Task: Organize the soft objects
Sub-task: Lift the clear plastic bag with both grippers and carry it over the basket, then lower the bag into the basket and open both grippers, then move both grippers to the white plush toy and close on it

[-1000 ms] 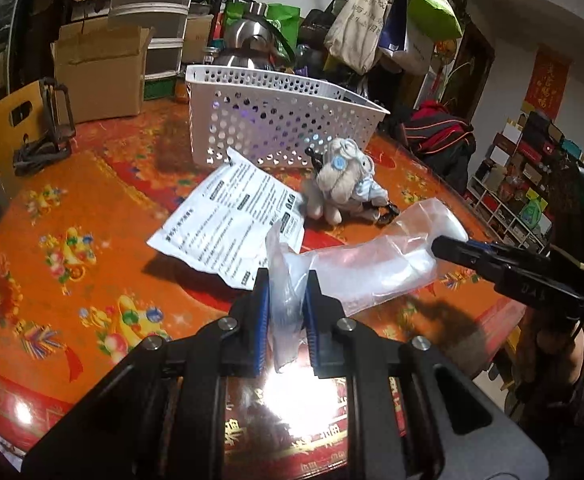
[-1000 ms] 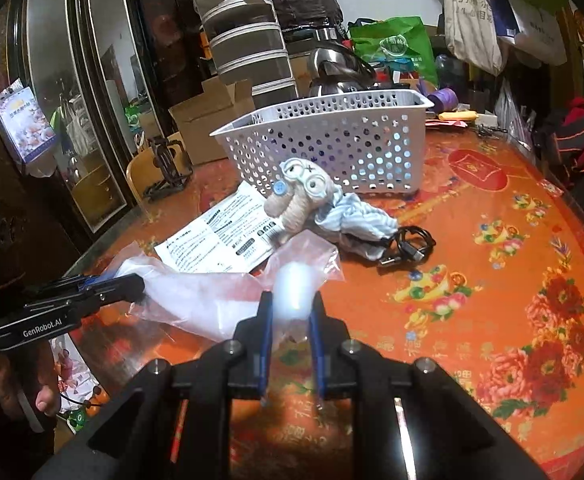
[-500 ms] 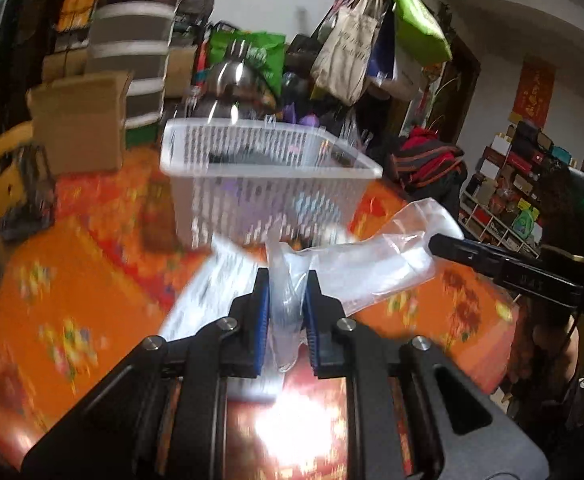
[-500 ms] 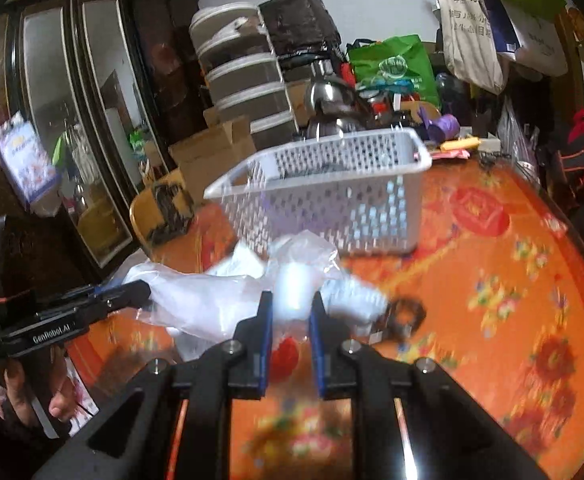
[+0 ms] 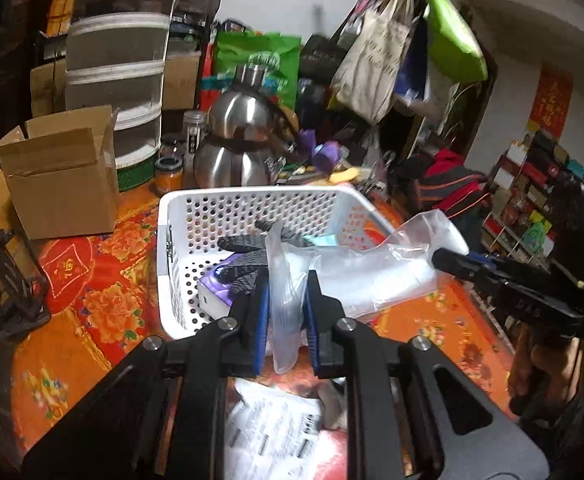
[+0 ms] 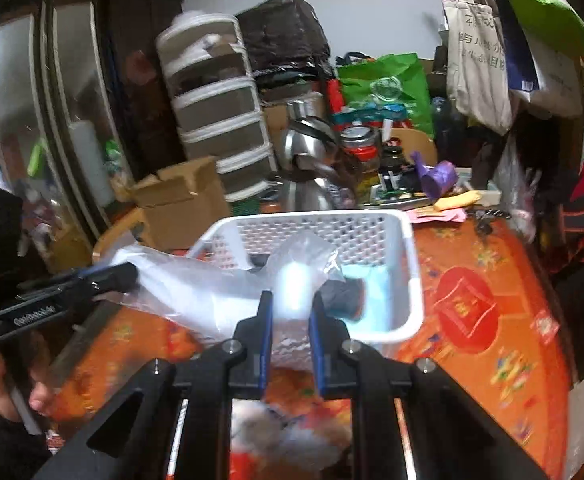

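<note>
We hold a clear plastic bag stretched between our two tongs, lifted off the orange flowered surface and hanging over the near rim of the white perforated basket. The left tongs are closed on one crumpled end of the bag, their blue pads pinching the film. The right tongs grip the other end, bunched into a pale wad between the pads. From the left wrist we see the right tongs off to the side, clamped on the far corner of the bag, with a hand under them.

Inside the basket lie a dark knitted glove, a white and purple box beneath it and something light blue at the far side. A printed paper sheet lies on the surface below the left tongs. Beside it is a blurred pale shape, possibly the plush toy. A cardboard box and a steel kettle stand behind the basket.
</note>
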The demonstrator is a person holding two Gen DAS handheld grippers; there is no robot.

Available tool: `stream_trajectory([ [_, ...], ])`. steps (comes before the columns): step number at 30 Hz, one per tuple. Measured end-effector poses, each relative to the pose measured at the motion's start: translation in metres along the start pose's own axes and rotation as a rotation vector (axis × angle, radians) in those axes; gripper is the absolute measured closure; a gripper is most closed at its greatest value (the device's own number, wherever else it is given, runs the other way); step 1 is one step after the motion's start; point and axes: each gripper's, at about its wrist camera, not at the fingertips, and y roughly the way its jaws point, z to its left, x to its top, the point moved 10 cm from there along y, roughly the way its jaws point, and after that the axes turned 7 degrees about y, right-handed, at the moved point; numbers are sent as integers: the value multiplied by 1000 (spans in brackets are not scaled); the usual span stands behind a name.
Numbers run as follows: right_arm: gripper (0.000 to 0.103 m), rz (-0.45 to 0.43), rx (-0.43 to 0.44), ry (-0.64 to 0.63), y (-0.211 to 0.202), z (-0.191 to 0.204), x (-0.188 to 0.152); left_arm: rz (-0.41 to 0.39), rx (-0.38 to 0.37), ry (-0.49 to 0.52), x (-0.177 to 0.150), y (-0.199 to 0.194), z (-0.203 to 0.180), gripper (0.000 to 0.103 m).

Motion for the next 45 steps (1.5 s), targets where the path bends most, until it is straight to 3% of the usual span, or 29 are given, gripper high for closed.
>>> stream_trajectory([
  [11, 89, 74, -59, 18, 69, -27, 13, 51, 90, 7, 31, 76, 27, 89],
  [20, 89, 149, -139, 27, 134, -48, 29, 138, 156, -26, 42, 145, 59, 89],
  [24, 88, 166, -162, 14, 151, -51, 34, 154, 167, -47, 41, 158, 67, 88],
  [25, 86, 163, -167, 13, 154, -52, 35, 162, 169, -43, 39, 161, 67, 85],
  [27, 78, 160, -166, 9, 157, -54, 34, 178, 226, -14, 34, 166, 73, 69],
  [29, 64, 154, -186, 18, 158, -61, 34, 156, 239, -16, 32, 162, 75, 44],
  [30, 45, 129, -203, 23, 155, -65, 35, 144, 230, -32, 32, 160, 77, 41],
  [31, 33, 117, -214, 23, 153, -67, 36, 138, 232, -40, 31, 157, 78, 38],
  [34, 26, 82, -214, 21, 146, -71, 40, 125, 237, -57, 31, 150, 82, 30],
  [45, 26, 59, -191, 27, 124, -67, 37, 99, 277, -63, 17, 114, 81, 28],
])
